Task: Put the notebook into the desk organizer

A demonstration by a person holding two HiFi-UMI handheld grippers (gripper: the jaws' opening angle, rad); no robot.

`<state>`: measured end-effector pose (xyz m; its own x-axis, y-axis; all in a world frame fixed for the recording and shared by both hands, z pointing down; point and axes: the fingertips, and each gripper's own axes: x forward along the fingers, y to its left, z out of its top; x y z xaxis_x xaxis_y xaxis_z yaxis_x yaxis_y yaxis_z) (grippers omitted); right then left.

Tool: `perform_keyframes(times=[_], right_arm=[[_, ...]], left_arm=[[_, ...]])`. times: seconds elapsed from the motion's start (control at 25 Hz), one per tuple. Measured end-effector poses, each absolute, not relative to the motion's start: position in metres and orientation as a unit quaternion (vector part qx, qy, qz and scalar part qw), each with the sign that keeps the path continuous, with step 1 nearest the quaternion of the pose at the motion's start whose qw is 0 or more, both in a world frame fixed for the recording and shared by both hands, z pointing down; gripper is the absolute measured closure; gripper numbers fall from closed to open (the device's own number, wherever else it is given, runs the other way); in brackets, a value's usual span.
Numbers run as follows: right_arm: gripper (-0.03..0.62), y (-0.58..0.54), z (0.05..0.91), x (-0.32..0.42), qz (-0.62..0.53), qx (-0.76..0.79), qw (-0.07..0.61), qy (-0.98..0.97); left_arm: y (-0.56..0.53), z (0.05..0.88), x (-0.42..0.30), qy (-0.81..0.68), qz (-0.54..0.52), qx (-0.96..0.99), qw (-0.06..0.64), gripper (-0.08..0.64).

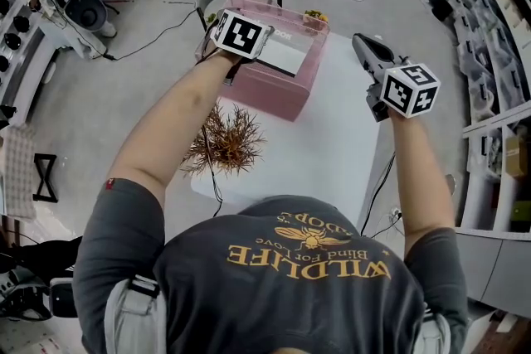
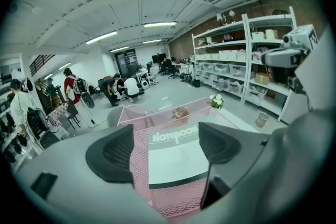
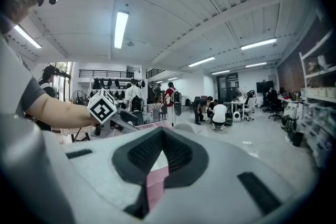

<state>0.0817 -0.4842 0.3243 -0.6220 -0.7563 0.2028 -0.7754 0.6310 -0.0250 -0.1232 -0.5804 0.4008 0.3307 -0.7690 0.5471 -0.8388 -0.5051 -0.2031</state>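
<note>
Gray shirt (image 1: 290, 278) fills the bottom of our head view, left gripper (image 1: 247, 46) over the pink organizer (image 1: 274, 91) on the white table (image 1: 323, 153), right gripper (image 1: 365, 50) off to the side. Left gripper view now: we see jaws spread wide, the notebook (image 2: 176, 157) standing free inside the organizer between them. Right gripper view: jaws pressed together, pinching nothing.

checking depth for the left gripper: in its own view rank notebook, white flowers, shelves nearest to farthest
1. notebook, dead ahead, in the organizer
2. white flowers, beyond it, right of centre
3. shelves, far right
</note>
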Motion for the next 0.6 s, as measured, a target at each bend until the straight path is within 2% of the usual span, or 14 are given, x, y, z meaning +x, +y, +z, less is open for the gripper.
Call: perform_keyframes(times=[0.2, 0.36, 0.6], right_arm=[[0.592, -0.473, 0.315, 0.095, 0.046, 0.432, 0.076, -0.898], [0.592, -0.453, 0.301, 0.117, 0.036, 0.438, 0.062, -0.896], [0.591, -0.404, 0.283, 0.171, 0.029, 0.450, 0.040, -0.892]], left_arm=[[-0.559, 0.375, -0.101, -0.467, 0.243, 0.846, 0.085, 0.173], [-0.531, 0.338, -0.072, -0.438, 0.189, 0.876, 0.075, 0.192], [-0.463, 0.285, -0.010, -0.382, 0.114, 0.916, 0.051, 0.264]])
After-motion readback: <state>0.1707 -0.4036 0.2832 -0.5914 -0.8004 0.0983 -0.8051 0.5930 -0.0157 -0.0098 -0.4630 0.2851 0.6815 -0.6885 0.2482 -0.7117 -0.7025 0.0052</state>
